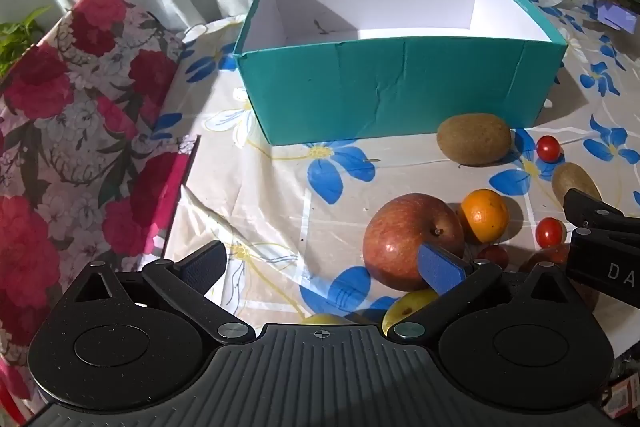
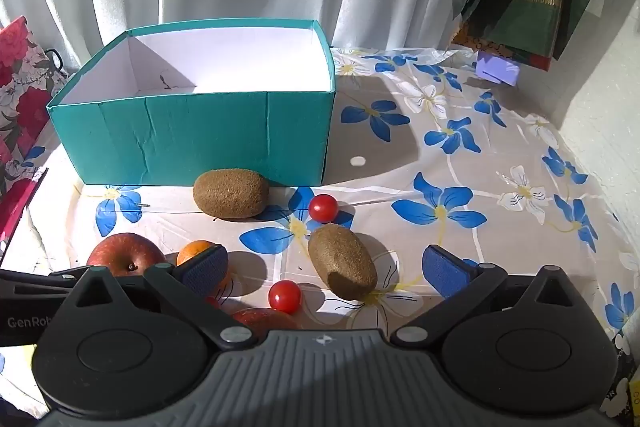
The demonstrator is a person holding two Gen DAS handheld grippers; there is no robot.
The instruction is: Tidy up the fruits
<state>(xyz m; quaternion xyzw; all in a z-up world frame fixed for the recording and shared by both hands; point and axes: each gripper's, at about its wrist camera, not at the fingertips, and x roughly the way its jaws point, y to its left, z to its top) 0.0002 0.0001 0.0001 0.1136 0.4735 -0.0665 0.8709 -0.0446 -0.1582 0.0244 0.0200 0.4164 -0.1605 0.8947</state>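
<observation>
The worktop under its blue-flowered plastic cloth (image 2: 460,155) carries an open teal cardboard box with a white inside (image 1: 396,95), apparently empty, standing behind the loose fruit as the likely place for it. In front lie a red apple (image 1: 404,239), two fuzzy brown kiwis (image 2: 230,193) (image 2: 342,261), a small orange (image 1: 485,214) and round red cherry tomatoes (image 2: 323,207). The left gripper (image 1: 324,265) and right gripper (image 2: 326,267) hang above the fruit, fingers spread wide, holding nothing, seemingly ready for a first pick.

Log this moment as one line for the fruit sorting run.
stage: start | teal box: no fruit visible | apple, orange, kiwis on table | left gripper: open | right gripper: open
</observation>
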